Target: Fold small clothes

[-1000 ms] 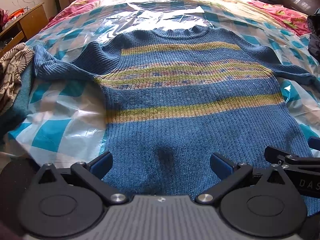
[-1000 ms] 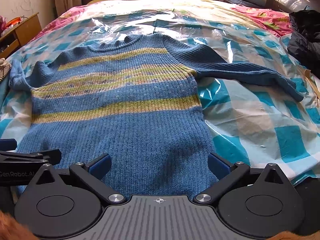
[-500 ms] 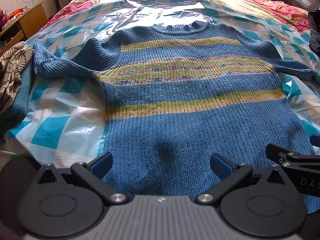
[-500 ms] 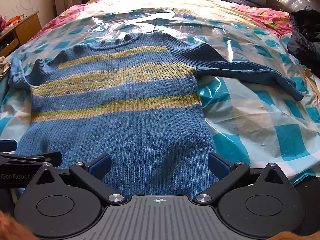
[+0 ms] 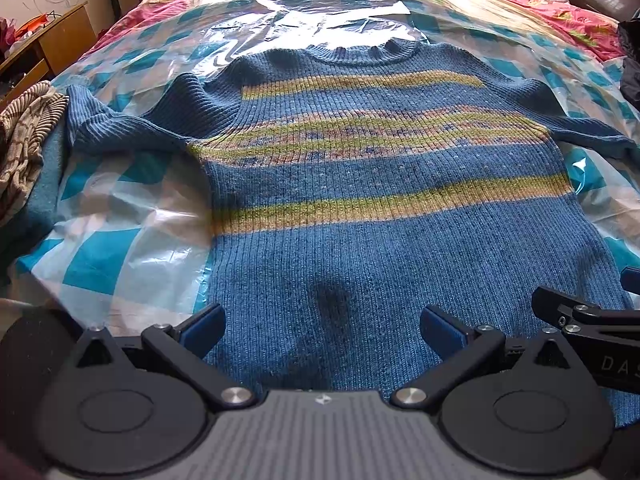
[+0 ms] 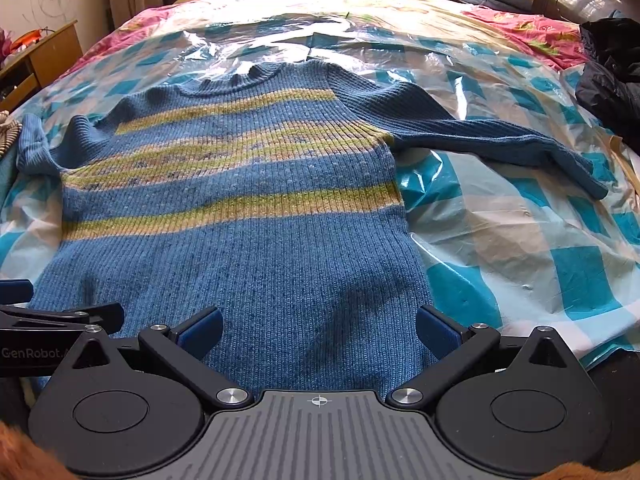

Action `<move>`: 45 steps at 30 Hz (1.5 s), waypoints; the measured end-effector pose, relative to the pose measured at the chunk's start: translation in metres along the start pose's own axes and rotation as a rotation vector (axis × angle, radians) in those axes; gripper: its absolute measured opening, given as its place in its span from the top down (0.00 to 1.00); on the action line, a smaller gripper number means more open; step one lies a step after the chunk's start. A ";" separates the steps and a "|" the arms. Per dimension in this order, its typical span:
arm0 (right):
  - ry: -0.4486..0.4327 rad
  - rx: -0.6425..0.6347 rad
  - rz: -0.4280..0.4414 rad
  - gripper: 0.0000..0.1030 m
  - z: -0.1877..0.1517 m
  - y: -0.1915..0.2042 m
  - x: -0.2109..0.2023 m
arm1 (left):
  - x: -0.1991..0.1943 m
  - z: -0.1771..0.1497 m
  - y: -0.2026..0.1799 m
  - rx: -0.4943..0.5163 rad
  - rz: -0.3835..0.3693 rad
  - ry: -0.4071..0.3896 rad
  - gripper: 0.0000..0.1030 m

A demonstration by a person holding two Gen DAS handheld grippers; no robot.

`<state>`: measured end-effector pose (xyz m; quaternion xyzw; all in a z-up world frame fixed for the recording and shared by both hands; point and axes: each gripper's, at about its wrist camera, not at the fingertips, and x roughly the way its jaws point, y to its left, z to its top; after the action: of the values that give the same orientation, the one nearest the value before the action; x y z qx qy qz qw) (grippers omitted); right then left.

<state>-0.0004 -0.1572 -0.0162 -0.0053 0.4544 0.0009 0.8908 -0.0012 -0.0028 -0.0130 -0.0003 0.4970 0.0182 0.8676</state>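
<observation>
1. Blue striped sweater [image 5: 384, 216] is lying flat, front up, on the plastic sheet [image 5: 120, 240] covering the bed; collar far end, hem nearest the cams. Both sleeves are spreading outward: left sleeve [image 5: 132, 128] is bunching a bit near its cuff, right sleeve [image 6: 492, 136] is stretching out straight.
2. Left gripper [image 5: 320, 330] is hovering over the hem's left part w/ jaws released, nothing btwn them. Right gripper [image 6: 318, 330] is doing likewise over the hem's right part, jaws wide apart & empty. Whether the pads are touching the knit, can't tell.
3. Step in hand, as I'm reading it: pre-fold. Garment is looking spread out, no fold made yet, both grippers are lining up at the hem.
4. Next move is prob calling for either clenching on the hem corners & carrying them up toward the collar, or going out to the sleeves first & laying them across the chest. Both sides should be moving together so the knit isn't skewing.
5. Watch pt: sheet is looking slick & crinkly, so jaws should be pinching only the knit, not plastic under it.
6. Off to the left a striped beige garment [image 5: 24, 140] is sitting by the bed edge, well apart from the sweater body.
</observation>
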 end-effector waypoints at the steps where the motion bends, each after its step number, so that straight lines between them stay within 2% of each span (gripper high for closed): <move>1: 0.000 0.000 0.000 0.00 0.000 0.000 0.000 | 0.000 0.000 0.000 0.001 0.001 0.000 0.00; 45: -0.019 0.013 0.003 0.00 0.005 -0.006 -0.001 | -0.004 0.011 -0.010 0.023 0.030 -0.011 0.00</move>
<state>0.0026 -0.1628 -0.0122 0.0014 0.4460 -0.0006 0.8950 0.0065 -0.0125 -0.0045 0.0170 0.4923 0.0255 0.8699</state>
